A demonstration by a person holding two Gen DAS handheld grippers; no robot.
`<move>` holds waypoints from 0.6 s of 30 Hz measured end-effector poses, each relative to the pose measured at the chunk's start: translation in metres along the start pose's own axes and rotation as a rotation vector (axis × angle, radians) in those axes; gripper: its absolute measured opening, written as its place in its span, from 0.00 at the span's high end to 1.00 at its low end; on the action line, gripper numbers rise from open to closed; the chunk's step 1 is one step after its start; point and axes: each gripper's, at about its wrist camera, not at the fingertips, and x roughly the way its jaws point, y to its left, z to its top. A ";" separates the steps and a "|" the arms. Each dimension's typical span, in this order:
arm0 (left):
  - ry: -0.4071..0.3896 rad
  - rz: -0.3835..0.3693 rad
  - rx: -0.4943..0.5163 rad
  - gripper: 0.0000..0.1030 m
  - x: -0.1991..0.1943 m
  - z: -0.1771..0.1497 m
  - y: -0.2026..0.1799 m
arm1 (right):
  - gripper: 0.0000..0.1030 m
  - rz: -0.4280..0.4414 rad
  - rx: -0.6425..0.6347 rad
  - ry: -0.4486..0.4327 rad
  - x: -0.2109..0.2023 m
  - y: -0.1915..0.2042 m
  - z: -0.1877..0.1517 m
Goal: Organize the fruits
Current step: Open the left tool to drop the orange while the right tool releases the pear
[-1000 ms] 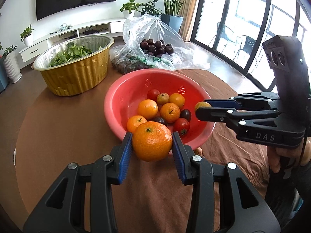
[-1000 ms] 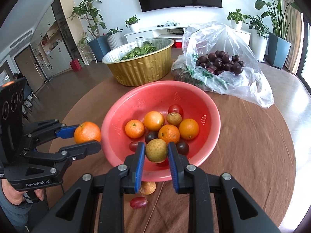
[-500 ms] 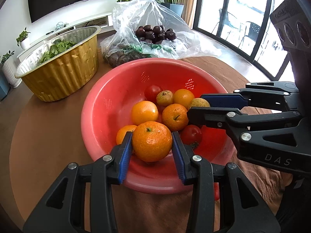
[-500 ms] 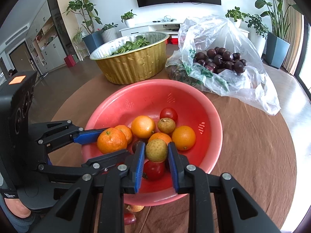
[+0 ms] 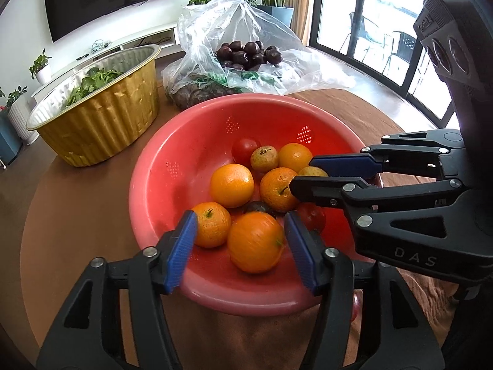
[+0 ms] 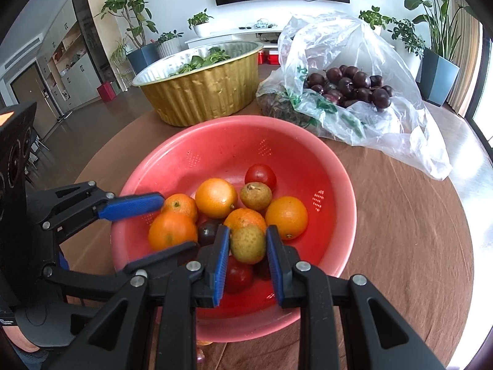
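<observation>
A red colander bowl [image 5: 172, 154] [image 6: 336, 166] holds several oranges, tomatoes, dark plums and small yellow-green fruits. My left gripper [image 5: 240, 246] is open over the bowl's near side; a blurred orange [image 5: 255, 241] [image 6: 172, 230] sits between its spread fingers, free of the pads. My right gripper [image 6: 248, 246] hangs above the bowl, shut on a small yellow-green fruit [image 6: 248, 243] [image 5: 311, 171].
A gold foil tub of greens [image 5: 101, 117] [image 6: 203, 89] stands behind the bowl. A clear plastic bag of dark plums [image 5: 249, 55] [image 6: 351, 86] lies at the back right. A small fruit [image 5: 355, 305] lies on the brown tablecloth below the bowl's near rim.
Both grippers moved forward over the bowl. My left gripper opened and let go of the orange, which drops into the bowl. The right gripper stays shut on its fruit.
</observation>
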 end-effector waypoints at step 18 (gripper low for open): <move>-0.104 0.035 -0.067 0.03 -0.064 -0.030 -0.003 | 0.48 0.016 0.063 -0.072 -0.037 -0.008 -0.014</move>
